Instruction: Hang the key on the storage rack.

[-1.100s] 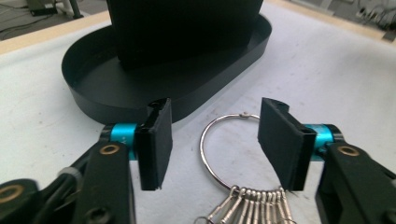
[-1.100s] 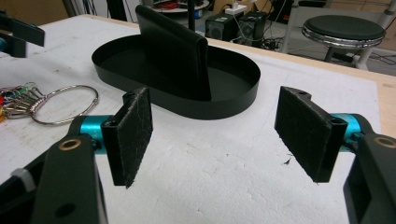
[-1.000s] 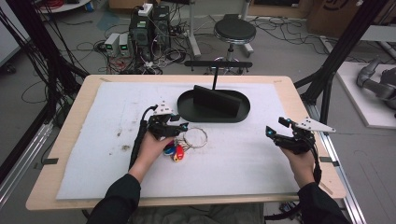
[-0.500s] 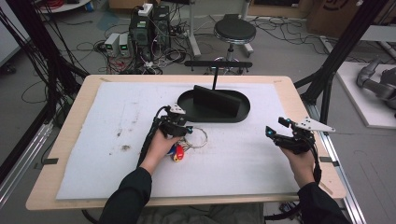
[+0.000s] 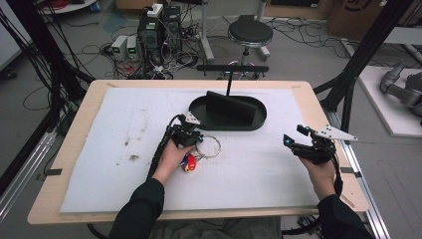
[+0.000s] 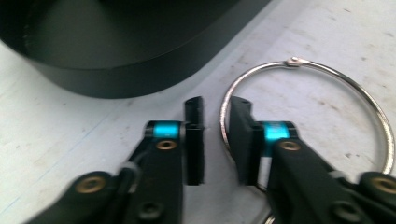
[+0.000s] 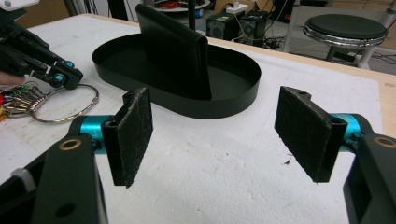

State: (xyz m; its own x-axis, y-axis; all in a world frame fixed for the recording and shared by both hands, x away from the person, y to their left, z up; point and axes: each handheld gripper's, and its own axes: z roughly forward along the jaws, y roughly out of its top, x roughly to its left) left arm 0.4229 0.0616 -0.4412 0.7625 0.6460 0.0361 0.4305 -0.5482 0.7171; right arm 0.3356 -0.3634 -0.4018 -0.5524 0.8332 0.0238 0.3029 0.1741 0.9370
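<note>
Beside tray (image 5: pixel 259 121), key ring (image 6: pixel 306 112) flat, tongs (image 6: pixel 217 140) astride wire.

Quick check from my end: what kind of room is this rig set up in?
Most likely a robotics lab or workshop: computer boxes and tangled cables on the floor behind the table, a round stool, and black frame posts beside it.

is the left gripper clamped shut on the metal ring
No, the left gripper has a gap between its jaws, and the metal ring wire sits there ungripped.

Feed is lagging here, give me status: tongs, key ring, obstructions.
Left tongs nearly closed at key ring rim, not clamped. Right tongs open, empty. Black tray just beyond ring.
</note>
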